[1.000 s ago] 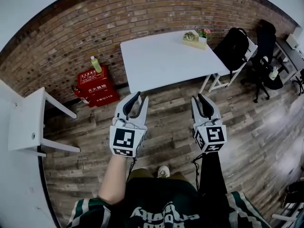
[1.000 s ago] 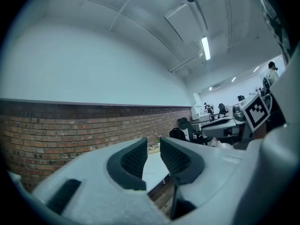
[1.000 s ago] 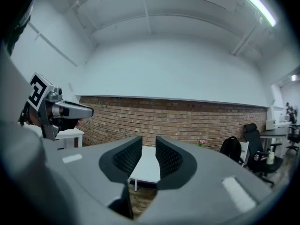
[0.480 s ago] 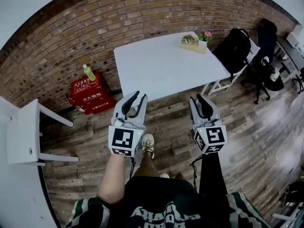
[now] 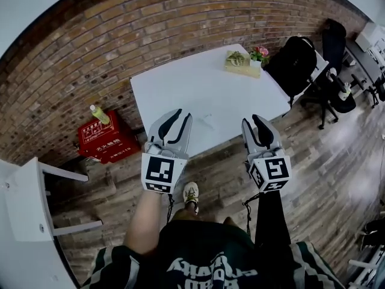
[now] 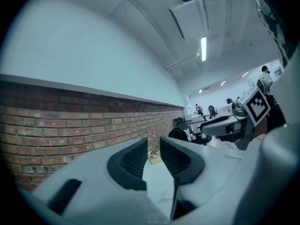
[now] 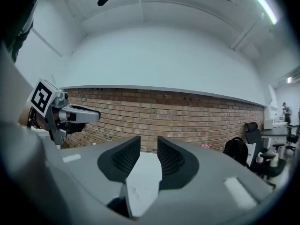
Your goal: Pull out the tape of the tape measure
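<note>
So the tape measure (image 5: 236, 57), far as I can tell, is the small greenish-yellow lump on top of a tan box (image 5: 240, 70) at the far right corner of the white table (image 5: 180, 89). It's too small to be sure, honestly. A little flower pot (image 5: 260, 53) with pink blooms sits just beside the box. All of that is well ahead of both grippers, beyond the right gripper (image 5: 253, 120) and off to the right of the left gripper (image 5: 181, 114). Both grippers are held out level over the near edge of the table, side by side and apart from each other. The left gripper's (image 6: 153, 142) jaws stand loosely apart with nothing in the gap, only bare tabletop showing through. The right gripper's (image 7: 148, 142) jaws have just been opening and are empty too. Past the table is a brick wall (image 5: 120, 29). A black backpack (image 5: 293, 62) sits off to the right of the right gripper. Left of the left gripper, a red crate (image 5: 107, 142) with a bottle (image 5: 100, 114) on it stands on the wooden floor (image 5: 337, 173).
</note>
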### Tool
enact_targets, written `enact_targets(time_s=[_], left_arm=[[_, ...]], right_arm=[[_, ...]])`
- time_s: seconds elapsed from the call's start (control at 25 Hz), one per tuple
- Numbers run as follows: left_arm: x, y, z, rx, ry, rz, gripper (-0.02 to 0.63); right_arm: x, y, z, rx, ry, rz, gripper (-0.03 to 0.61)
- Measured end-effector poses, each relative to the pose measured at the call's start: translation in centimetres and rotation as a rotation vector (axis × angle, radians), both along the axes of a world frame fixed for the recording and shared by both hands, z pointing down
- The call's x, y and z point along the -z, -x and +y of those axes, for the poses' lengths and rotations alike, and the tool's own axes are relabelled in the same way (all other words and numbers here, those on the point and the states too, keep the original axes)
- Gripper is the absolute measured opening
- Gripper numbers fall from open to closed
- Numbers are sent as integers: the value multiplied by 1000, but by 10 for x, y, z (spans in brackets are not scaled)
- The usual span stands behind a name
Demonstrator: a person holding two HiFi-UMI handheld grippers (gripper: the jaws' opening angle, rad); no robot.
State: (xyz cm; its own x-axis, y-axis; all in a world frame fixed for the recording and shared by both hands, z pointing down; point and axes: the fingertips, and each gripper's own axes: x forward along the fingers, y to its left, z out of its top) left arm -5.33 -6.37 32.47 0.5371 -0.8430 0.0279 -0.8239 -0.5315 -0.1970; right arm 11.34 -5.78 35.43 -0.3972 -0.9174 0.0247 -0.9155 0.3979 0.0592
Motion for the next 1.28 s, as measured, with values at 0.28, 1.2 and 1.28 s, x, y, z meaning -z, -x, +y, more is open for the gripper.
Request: enact_targets(time_s=[0.28, 1.2, 1.28], left_arm=[[-2, 7, -85, -95, 3, -14, 81], [-59, 2, -176, -171, 128, -55, 81], [-76, -4, -177, -185, 160, -91, 87]], right_arm=[[-1, 25, -81, -27, 15, 1, 138], [-40, 44, -176, -5, 115, 11, 158], [-54, 45, -180, 15, 157, 20, 160]])
